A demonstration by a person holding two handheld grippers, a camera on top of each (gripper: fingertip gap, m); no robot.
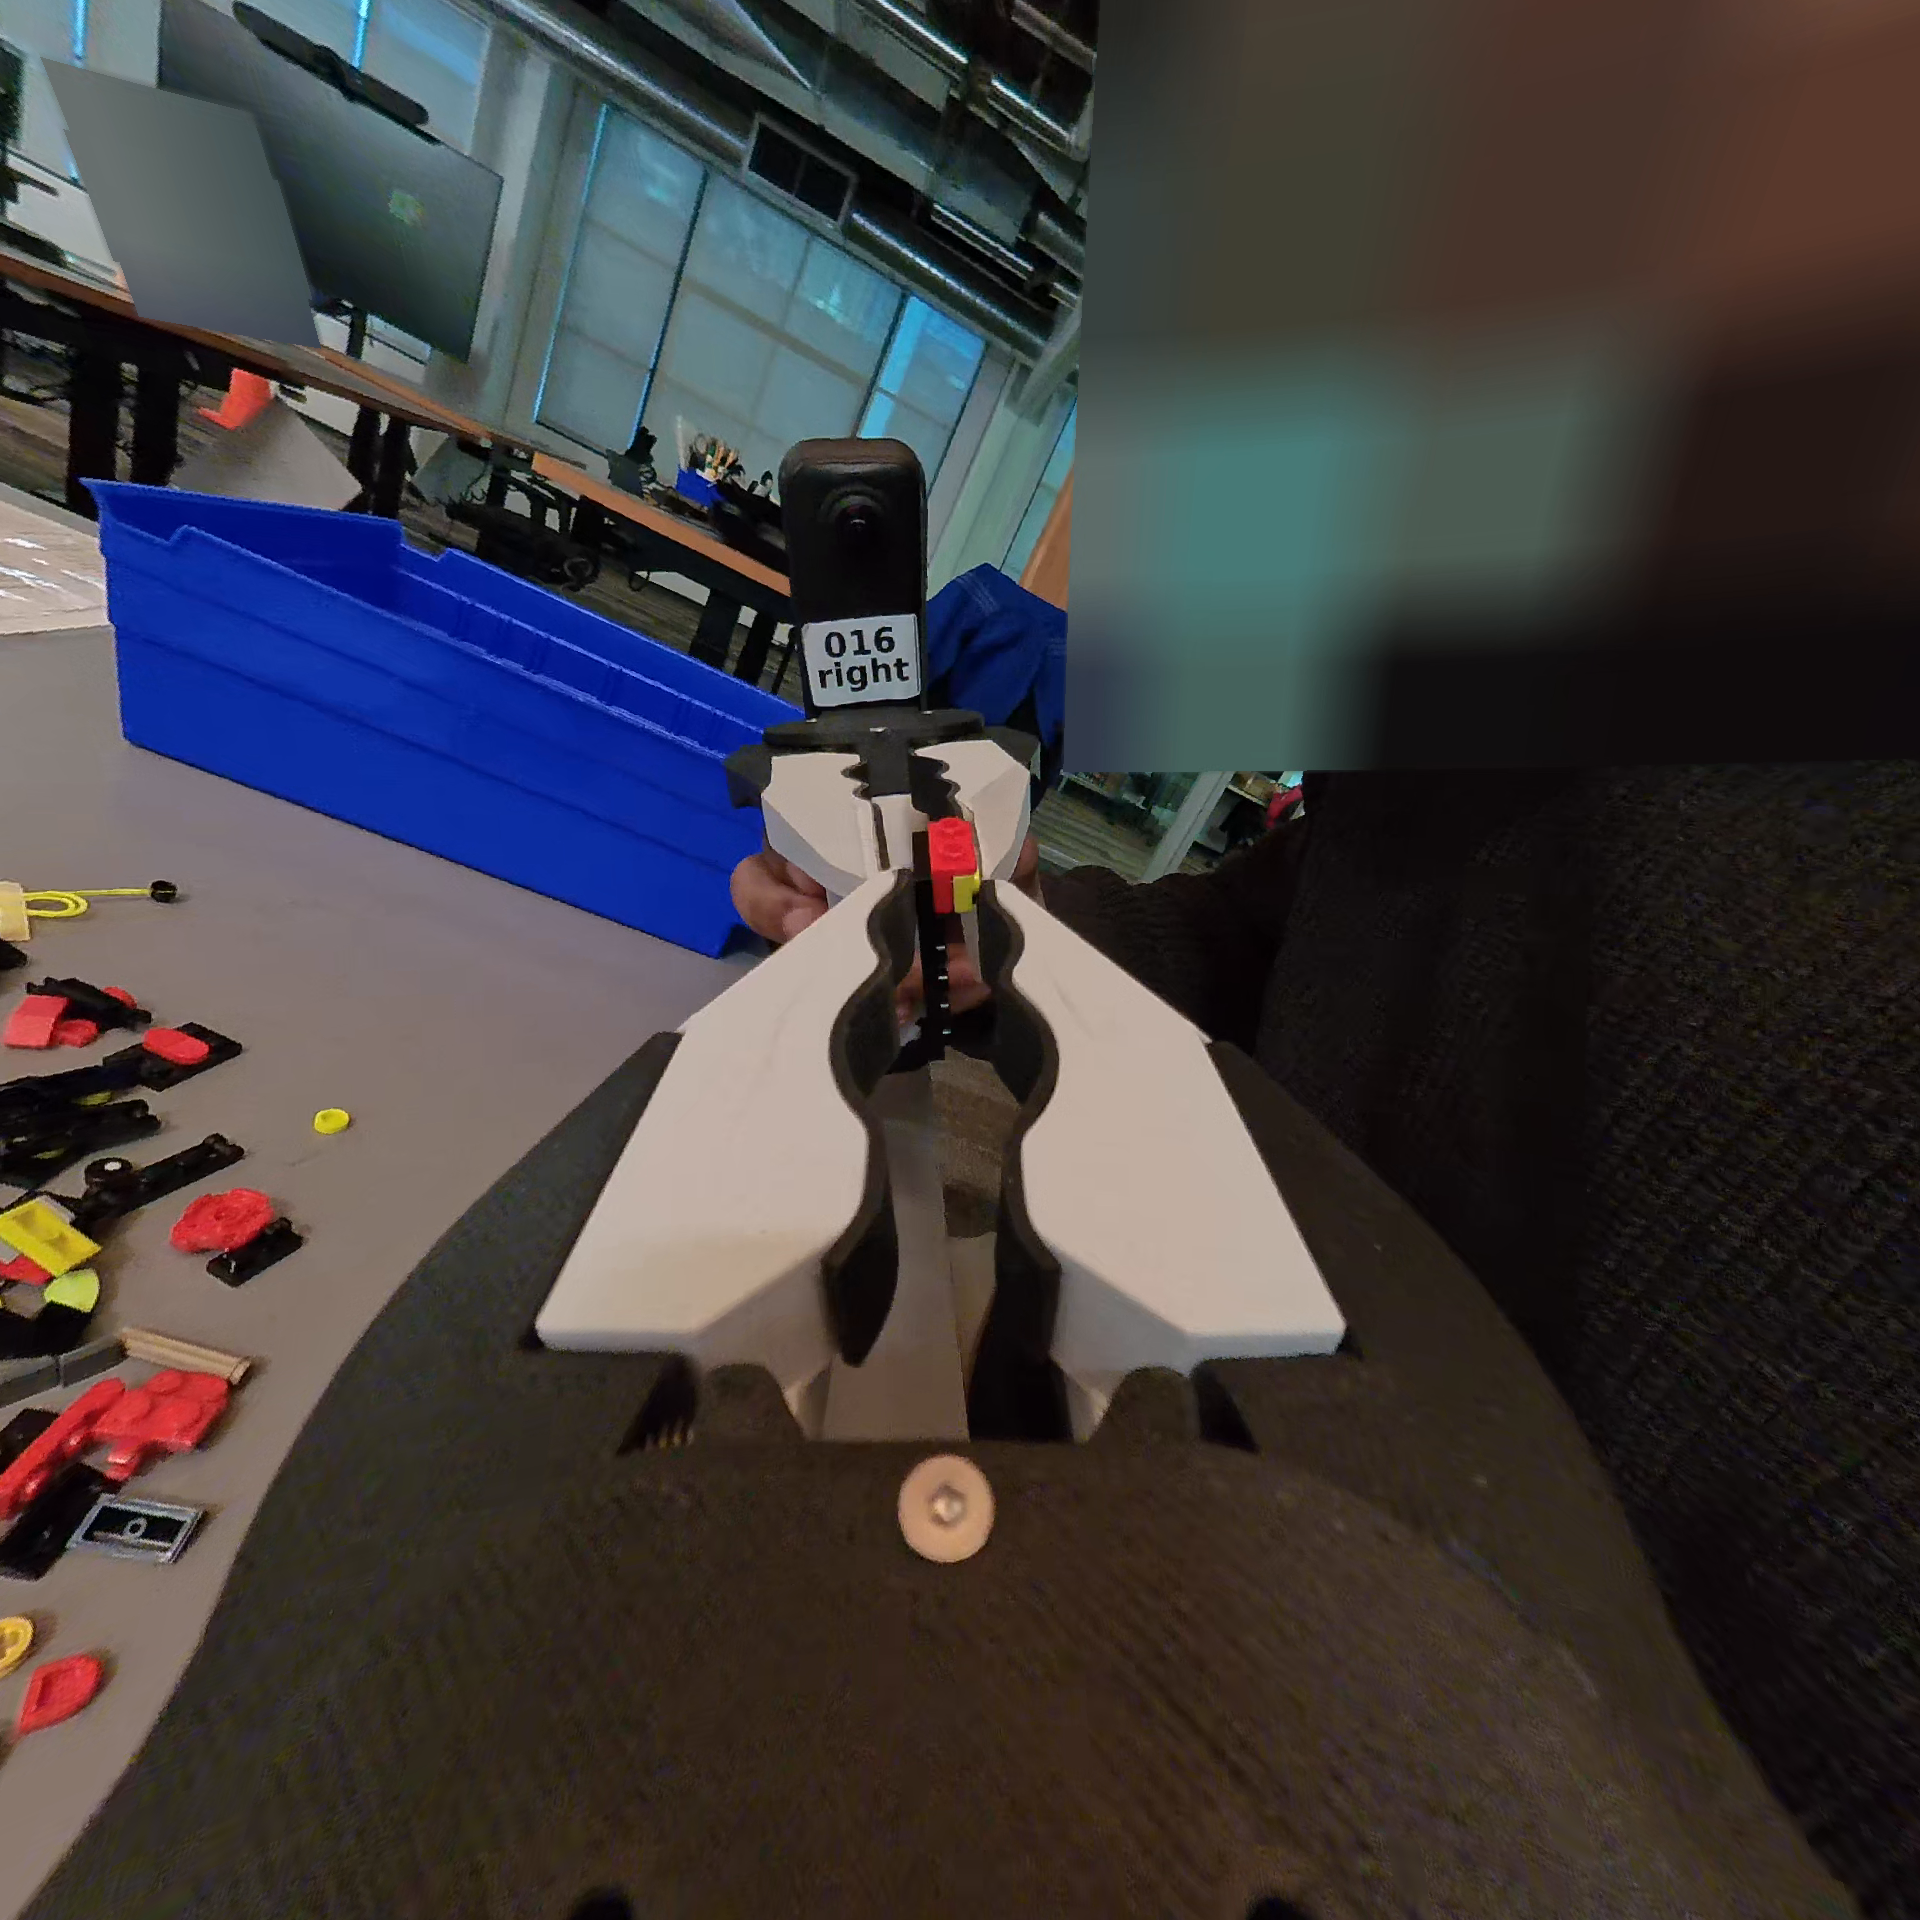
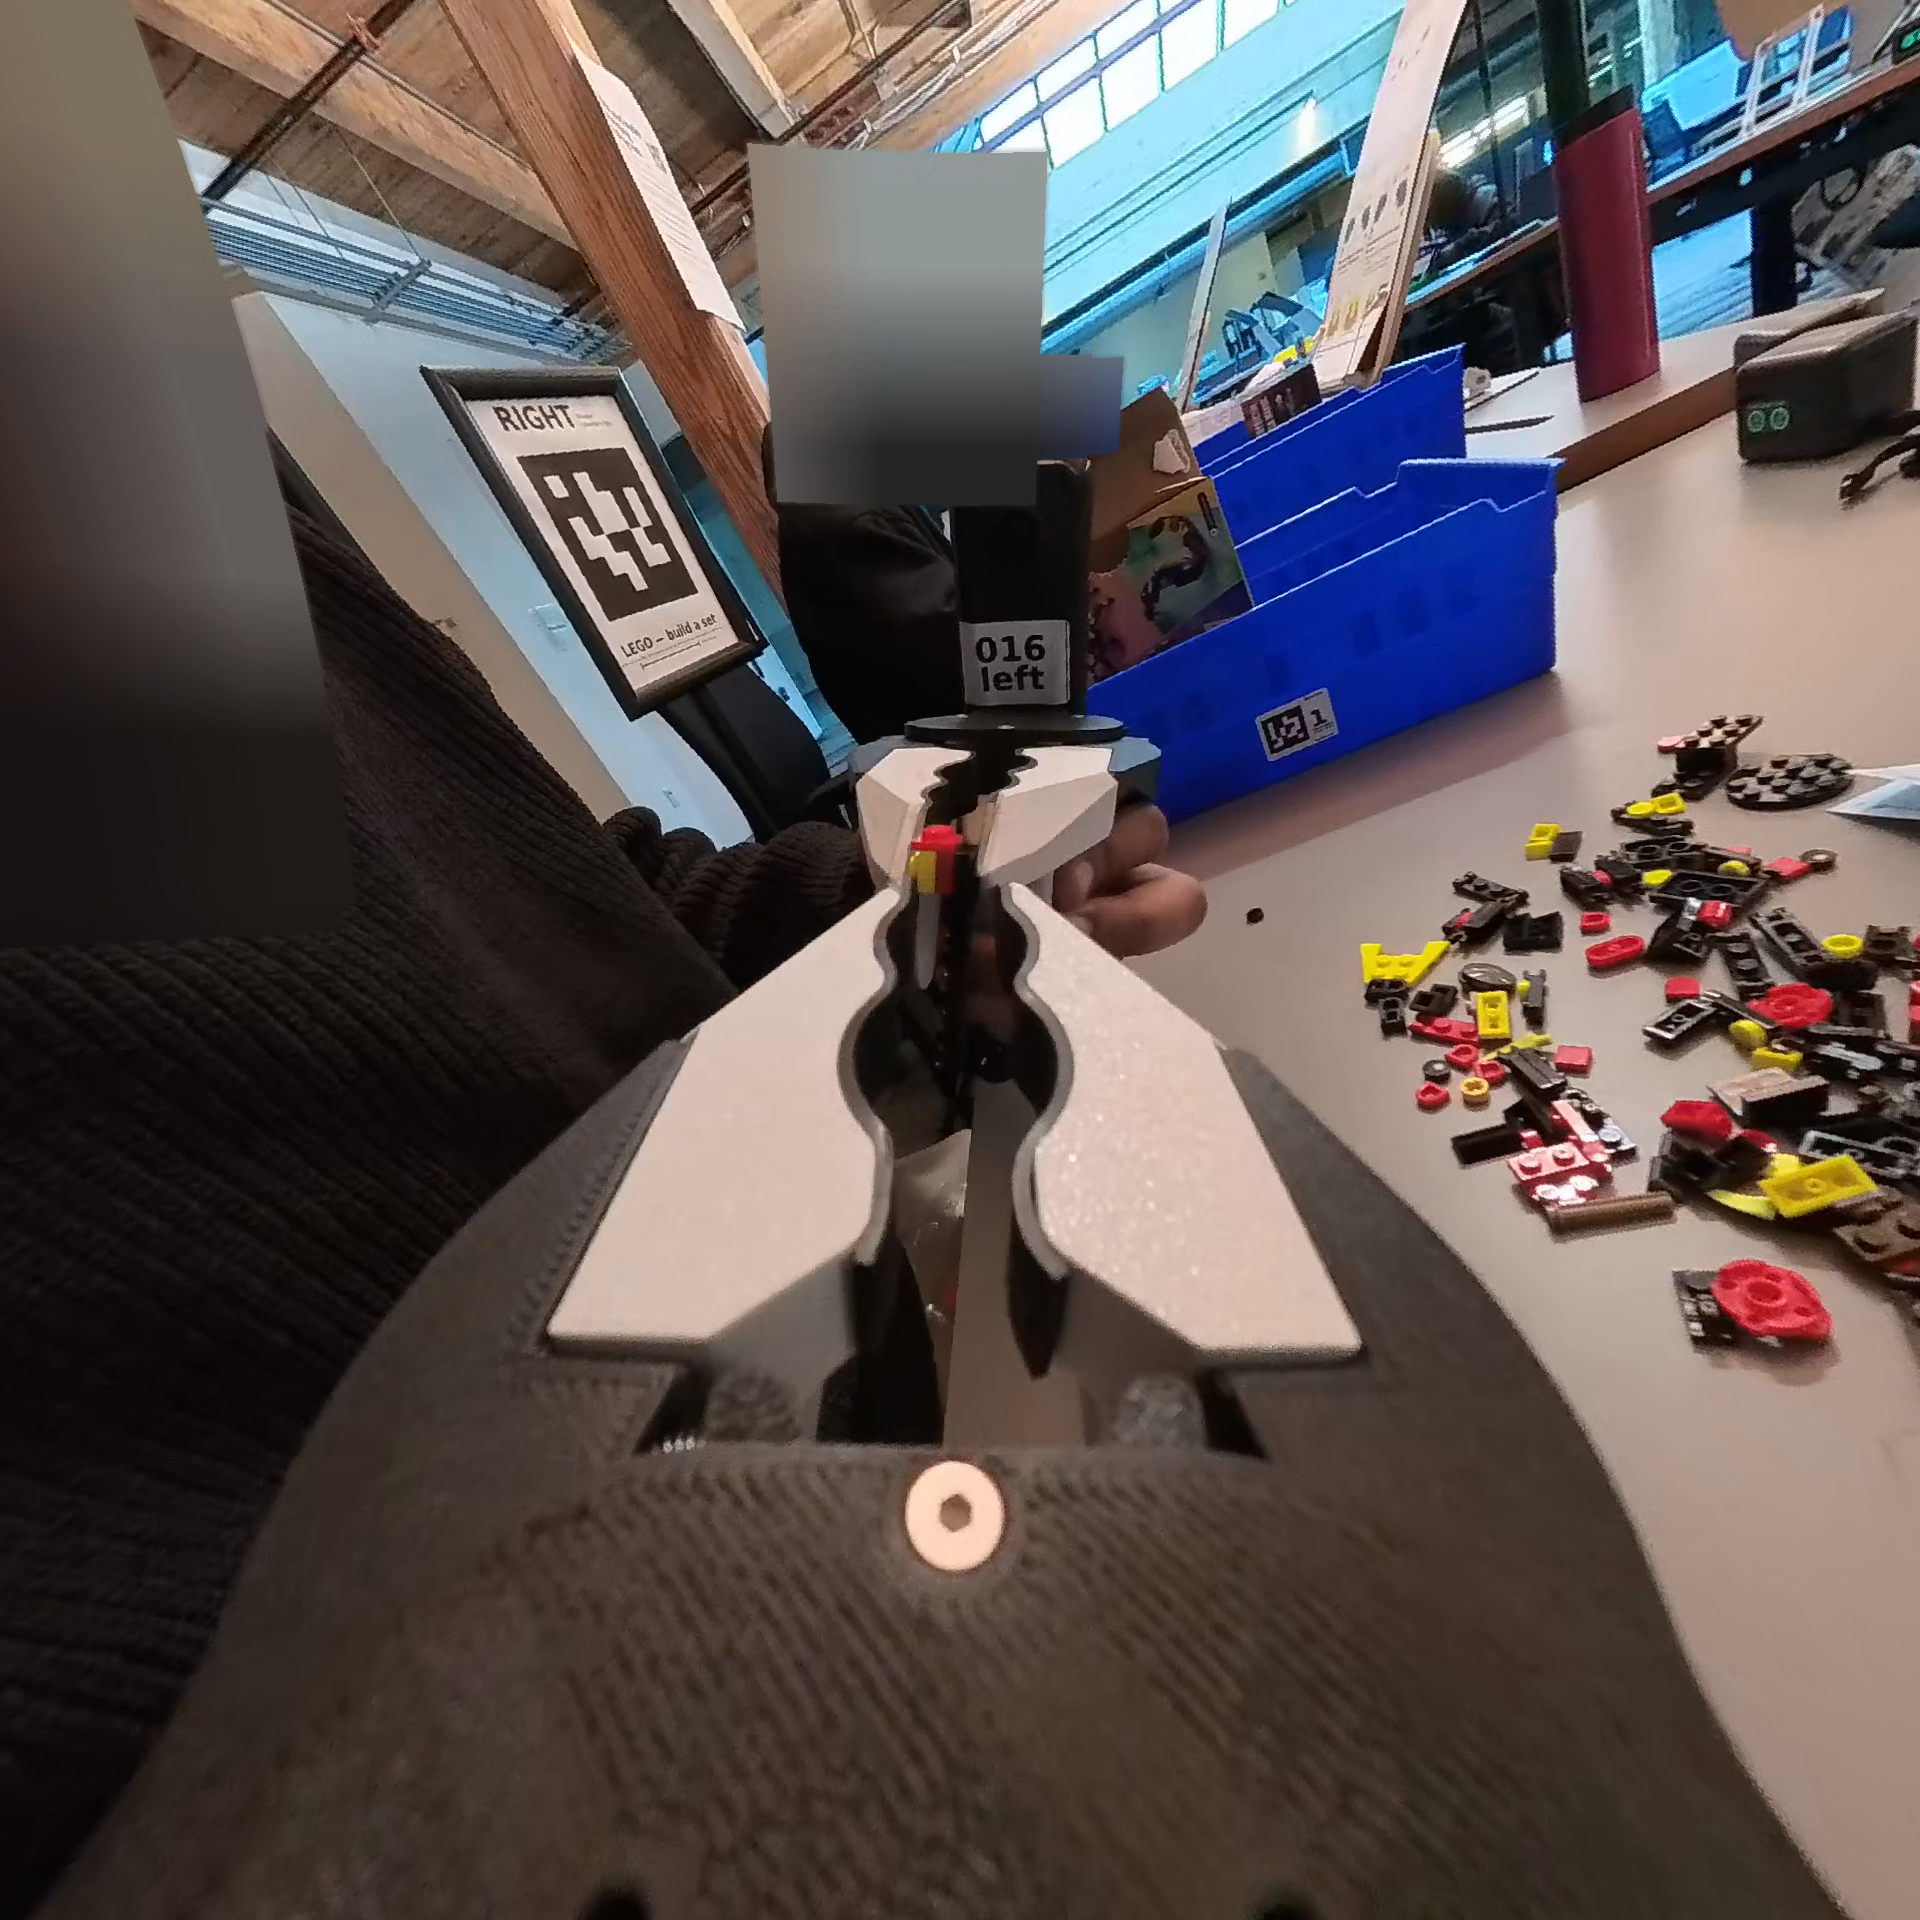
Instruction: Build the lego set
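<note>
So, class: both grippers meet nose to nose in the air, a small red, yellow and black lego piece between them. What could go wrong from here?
1. The lego assembly sits at the very tips of the left gripper and right gripper; a push off line could pop it free.
2. It hangs off the table edge, so a drop might land on the person's lap.
</note>
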